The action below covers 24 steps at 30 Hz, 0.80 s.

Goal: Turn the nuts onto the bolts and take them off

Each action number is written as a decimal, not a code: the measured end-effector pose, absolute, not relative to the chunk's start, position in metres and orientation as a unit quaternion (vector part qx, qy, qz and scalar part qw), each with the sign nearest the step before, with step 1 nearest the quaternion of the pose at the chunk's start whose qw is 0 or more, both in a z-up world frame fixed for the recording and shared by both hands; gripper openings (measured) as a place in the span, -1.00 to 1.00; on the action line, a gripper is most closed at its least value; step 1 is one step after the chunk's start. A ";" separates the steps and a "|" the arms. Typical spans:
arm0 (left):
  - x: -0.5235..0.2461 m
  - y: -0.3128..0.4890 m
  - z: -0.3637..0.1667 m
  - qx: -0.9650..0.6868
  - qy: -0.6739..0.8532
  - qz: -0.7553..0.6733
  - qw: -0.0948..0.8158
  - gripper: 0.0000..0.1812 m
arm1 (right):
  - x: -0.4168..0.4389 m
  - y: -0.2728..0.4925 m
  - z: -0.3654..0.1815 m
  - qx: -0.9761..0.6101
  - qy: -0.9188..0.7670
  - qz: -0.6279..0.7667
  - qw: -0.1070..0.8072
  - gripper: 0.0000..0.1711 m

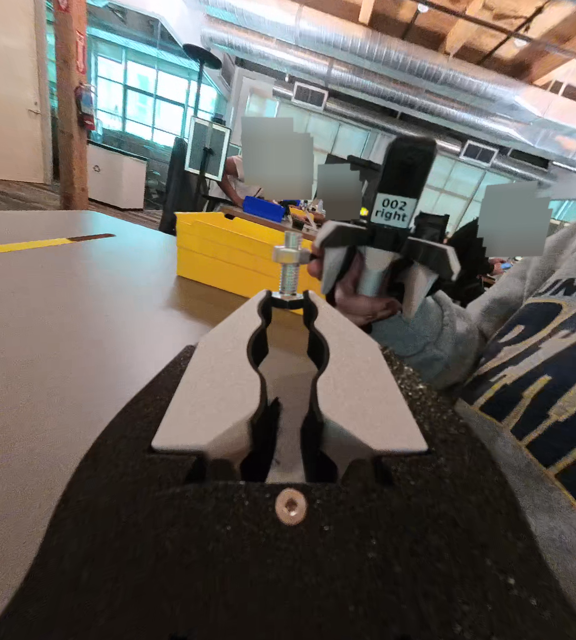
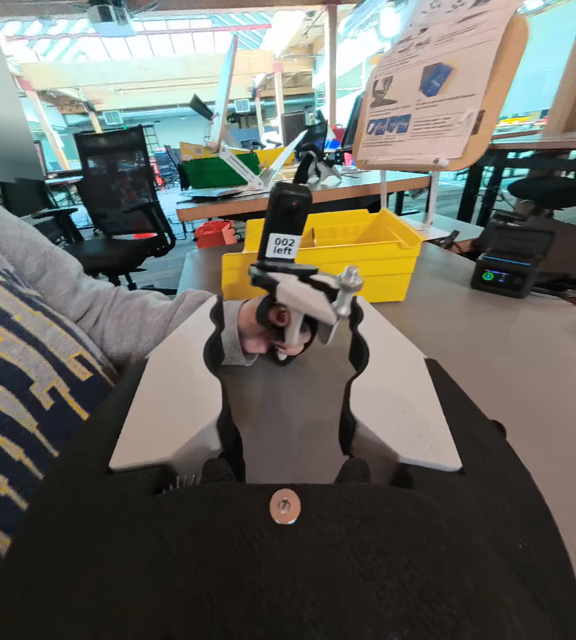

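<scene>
Honestly the left gripper (image 1: 287, 300) is only pinching the bolt (image 1: 288, 268) by its head while the right gripper (image 2: 284, 313) is hanging wide open, so the half-threaded nut (image 1: 288, 256) could be tipping it sideways.

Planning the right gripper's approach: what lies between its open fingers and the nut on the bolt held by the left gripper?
Nothing solid: in the right wrist view only bare tabletop shows between the right gripper and the nut on the bolt.
</scene>
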<state>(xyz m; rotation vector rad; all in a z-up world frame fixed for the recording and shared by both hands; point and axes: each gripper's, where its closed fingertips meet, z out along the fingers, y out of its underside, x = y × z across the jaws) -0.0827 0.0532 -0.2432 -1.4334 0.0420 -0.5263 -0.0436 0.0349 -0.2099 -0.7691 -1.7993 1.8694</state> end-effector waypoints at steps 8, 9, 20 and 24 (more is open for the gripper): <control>-0.051 0.060 -0.236 -0.632 0.060 -0.289 0.716 -0.83 | -0.051 0.012 -0.211 -0.259 -0.653 0.685 0.194 0.07; -0.063 0.056 -0.235 -0.630 0.040 -0.276 0.725 -0.83 | -0.045 0.018 -0.211 -0.257 -0.656 0.680 0.201 -0.01; -0.037 0.063 -0.242 -0.650 0.100 -0.269 0.704 -0.83 | -0.067 0.037 -0.221 -0.317 -0.659 0.642 0.229 -0.82; -0.030 0.066 -0.241 -0.643 0.104 -0.268 0.710 -0.81 | -0.057 0.043 -0.219 -0.319 -0.680 0.620 0.227 -0.91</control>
